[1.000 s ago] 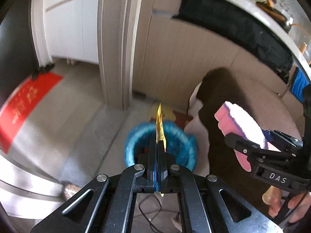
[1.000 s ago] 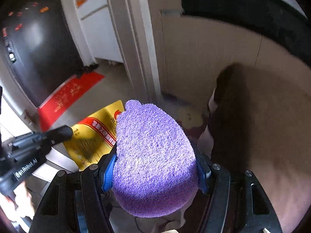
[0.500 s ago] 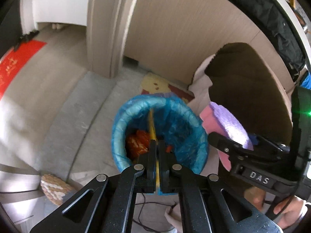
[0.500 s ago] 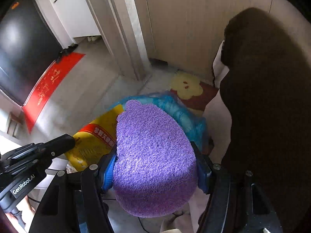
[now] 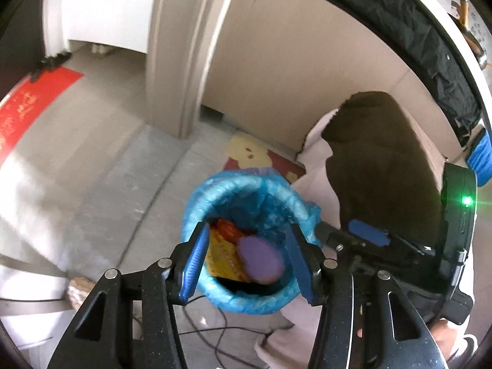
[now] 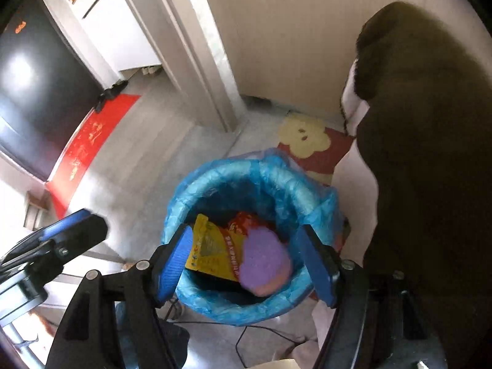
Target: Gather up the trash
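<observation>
Trash bin (image 6: pixel 215 172) stands on grey floor (image 6: pixel 147 166)

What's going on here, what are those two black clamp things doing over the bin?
A person is collecting trash with a handheld gripper in each hand. Both hang over the blue-lined bin. The left gripper, whose jaws have just been opening, holds nothing, and the yellow wrapper lies inside the bin. The right gripper is also open and empty; the purple sponge sits in the bin on the wrapper. Both pieces are dropped.
</observation>
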A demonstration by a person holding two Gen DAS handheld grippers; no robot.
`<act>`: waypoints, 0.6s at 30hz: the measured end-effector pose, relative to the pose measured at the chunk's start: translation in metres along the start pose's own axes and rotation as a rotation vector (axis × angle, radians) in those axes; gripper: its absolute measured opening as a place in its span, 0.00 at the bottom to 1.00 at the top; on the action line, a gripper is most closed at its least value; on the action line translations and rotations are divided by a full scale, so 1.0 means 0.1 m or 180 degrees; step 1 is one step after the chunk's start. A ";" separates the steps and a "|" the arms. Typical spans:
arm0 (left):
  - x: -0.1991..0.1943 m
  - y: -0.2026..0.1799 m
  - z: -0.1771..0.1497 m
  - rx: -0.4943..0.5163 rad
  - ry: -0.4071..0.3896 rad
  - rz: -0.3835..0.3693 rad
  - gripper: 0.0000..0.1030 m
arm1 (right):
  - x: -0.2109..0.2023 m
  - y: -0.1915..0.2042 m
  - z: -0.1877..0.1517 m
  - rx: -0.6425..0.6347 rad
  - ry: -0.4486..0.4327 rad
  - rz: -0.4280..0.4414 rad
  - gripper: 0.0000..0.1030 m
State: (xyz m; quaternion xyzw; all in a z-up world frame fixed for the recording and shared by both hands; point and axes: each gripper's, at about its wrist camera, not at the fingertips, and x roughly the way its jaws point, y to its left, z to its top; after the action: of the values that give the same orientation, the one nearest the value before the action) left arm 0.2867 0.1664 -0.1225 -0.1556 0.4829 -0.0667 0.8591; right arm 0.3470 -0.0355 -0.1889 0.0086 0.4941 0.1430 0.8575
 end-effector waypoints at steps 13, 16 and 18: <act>-1.51 -0.64 -0.77 0.0344 -0.0632 0.0634 0.52 | -1.85 0.16 -0.78 -0.0326 -0.0797 0.0059 0.66; -1.94 -0.81 -1.11 0.0318 -0.0824 0.0741 0.52 | -2.30 0.13 -1.09 -0.0353 -0.0906 -0.0040 0.66; -2.16 -0.93 -1.34 0.0361 -0.0925 0.0789 0.52 | -2.56 0.13 -1.31 -0.0437 -0.1004 -0.0099 0.66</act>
State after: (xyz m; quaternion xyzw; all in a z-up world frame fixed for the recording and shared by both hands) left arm 0.0627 0.1086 0.0179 -0.0544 0.3647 0.0356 0.9289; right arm 0.1125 -0.1043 -0.0374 -0.0352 0.3426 0.1601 0.9251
